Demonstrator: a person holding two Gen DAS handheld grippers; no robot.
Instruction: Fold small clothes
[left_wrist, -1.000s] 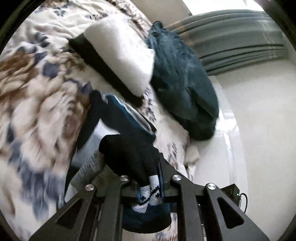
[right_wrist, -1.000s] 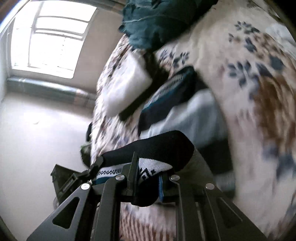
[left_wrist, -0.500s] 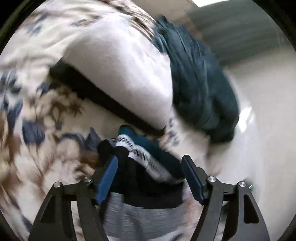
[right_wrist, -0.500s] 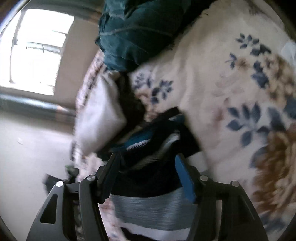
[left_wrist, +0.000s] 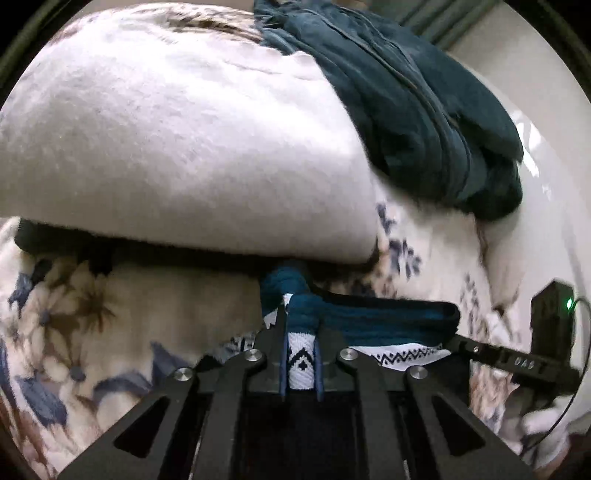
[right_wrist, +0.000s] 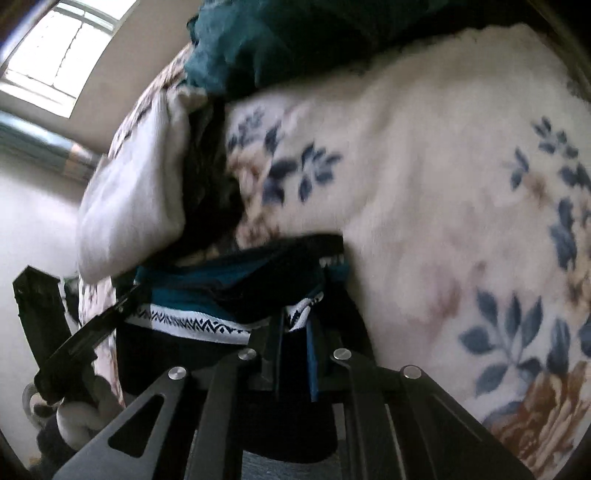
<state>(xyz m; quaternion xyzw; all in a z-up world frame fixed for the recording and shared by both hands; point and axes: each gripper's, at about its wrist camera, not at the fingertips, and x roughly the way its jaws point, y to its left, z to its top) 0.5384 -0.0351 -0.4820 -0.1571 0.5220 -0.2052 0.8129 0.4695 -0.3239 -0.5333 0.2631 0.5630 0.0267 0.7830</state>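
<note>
Left wrist: sock (left_wrist: 301, 354) between jaws.

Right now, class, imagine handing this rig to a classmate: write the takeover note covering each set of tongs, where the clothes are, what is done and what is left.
Left tongs: shut on the patterned garment, pinching its white zigzag band.
Right tongs: jaws closing on the same garment's other end, with cloth between them.
The garment lies on the floral blanket, right by the white folded item; the teal bundle sits beyond.
Done: both ends gripped.
Left: probably finish the fold, lay it flat, release.
</note>
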